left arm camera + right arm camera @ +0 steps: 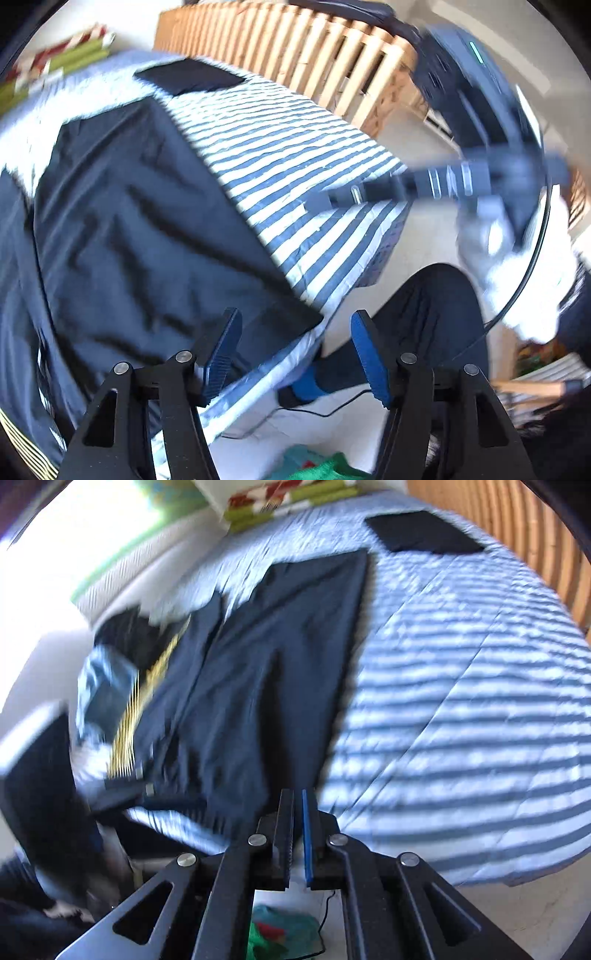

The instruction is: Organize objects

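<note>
A dark navy garment (140, 221) lies spread flat on a bed with a blue and white striped cover (295, 147). It also shows in the right wrist view (266, 672). A smaller folded dark cloth (188, 75) lies near the far end of the bed, also seen in the right wrist view (421, 531). My left gripper (295, 350) is open and empty over the bed's near corner. My right gripper (297, 801) is shut with nothing visible between its fingers, just above the garment's near edge; it appears blurred in the left wrist view (369, 192).
A wooden slatted frame (314, 48) stands behind the bed. Green and red folded items (288, 498) lie at the bed's far end. A black and yellow striped cloth (136, 709) lies left of the garment. A green item (280, 934) and a cable are on the floor.
</note>
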### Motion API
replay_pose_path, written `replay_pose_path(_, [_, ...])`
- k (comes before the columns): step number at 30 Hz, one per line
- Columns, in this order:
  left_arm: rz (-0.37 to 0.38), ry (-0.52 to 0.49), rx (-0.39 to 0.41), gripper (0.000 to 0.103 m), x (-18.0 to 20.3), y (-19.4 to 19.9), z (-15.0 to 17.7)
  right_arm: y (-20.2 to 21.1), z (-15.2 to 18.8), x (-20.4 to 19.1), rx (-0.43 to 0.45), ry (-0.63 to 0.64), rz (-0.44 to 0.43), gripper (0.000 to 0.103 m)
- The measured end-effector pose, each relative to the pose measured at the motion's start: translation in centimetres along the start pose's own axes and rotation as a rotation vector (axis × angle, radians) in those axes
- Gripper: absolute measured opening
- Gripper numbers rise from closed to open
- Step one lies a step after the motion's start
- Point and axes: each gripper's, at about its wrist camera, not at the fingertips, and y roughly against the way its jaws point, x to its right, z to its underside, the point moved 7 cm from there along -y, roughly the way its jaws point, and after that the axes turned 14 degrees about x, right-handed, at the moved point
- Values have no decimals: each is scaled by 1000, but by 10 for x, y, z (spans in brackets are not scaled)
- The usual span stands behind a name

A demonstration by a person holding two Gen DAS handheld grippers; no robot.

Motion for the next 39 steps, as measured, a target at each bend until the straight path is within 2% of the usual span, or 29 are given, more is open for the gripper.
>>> replay_pose_path(3, [-28,-42,-11,65,12,-23,-1,7,-18,13,30,-51,3,6])
replay_pose_path(5, [-52,-40,-52,64,10,-35,6,11,-25,25,45,-67,18,6])
replay_pose_path(7, [-88,-50,-88,56,6,-44,13,12,-32,36,48,-107,13,6])
replay_pose_path(9, [-83,-33,-65,51,3,-43,15,17,-36,47,53,-145,1,7])
replay_pose_path(10, [-81,-15,-62,47,0,-44,15,17,-37,50,53,-155,-2,7])
replay_pose_path(12, [-52,46,-54,28,-8,-46,14,15,-39,54,49,-165,-1,7])
replay_pose_path(13, [-27,101,-53,25,-14,-46,14,13,-39,56,44,-168,-1,7])
replay_pose_path(15, [25,210,-39,9,-23,-39,12,6,-39,55,32,-163,2,8])
replay_pose_path(20, [64,323,41,7,-32,-11,4,-15,-48,50,15,-155,-5,8])
replay_pose_path(22, [65,358,73,7,-37,1,0,-24,-58,51,20,-168,-10,14])
replay_pose_path(26, [78,434,119,6,-50,19,-7,-53,-93,53,44,-169,-1,20])
replay_pose_path(29, [73,440,131,6,-55,26,-10,-87,-125,55,34,-193,-13,26])
replay_pose_path(31, [80,449,140,6,-56,30,-12,-114,-148,57,27,-206,-25,35])
replay_pose_path(33, [77,449,149,6,-58,34,-13,-140,-167,63,25,-235,-10,38])
replay_pose_path(38, [92,475,173,6,-65,48,-8,-194,-190,74,-22,-271,56,38])
replay_pose_path(39, [93,483,180,6,-69,52,-7,-199,-191,75,-31,-275,80,21])
